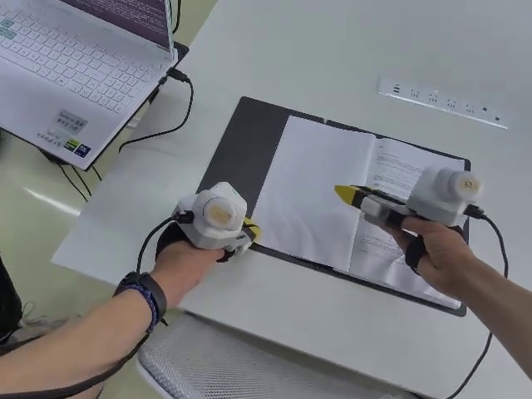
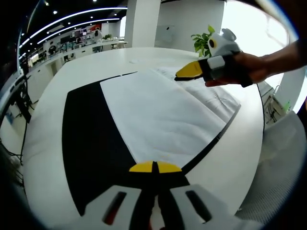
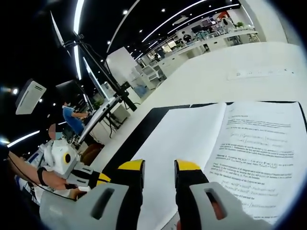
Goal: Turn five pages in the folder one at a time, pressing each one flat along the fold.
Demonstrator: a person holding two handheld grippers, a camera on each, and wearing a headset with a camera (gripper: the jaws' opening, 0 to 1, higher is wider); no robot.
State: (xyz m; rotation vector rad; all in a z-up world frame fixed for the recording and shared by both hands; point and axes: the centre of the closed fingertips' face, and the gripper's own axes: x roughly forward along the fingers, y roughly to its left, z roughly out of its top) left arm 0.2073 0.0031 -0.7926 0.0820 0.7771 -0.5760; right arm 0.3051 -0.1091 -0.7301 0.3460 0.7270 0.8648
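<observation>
Left gripper point(image 2: 155, 167) jaws together, tips at near edge of the folder point(image 2: 84, 139). I see right gripper point(image 2: 189, 72) hovering over the white page point(image 2: 158, 115).

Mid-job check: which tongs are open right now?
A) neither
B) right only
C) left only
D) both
B: the right tongs show a clear gap between their yellow tips above the blank page, while the left tongs have their tips pressed together over the black cover.
</observation>
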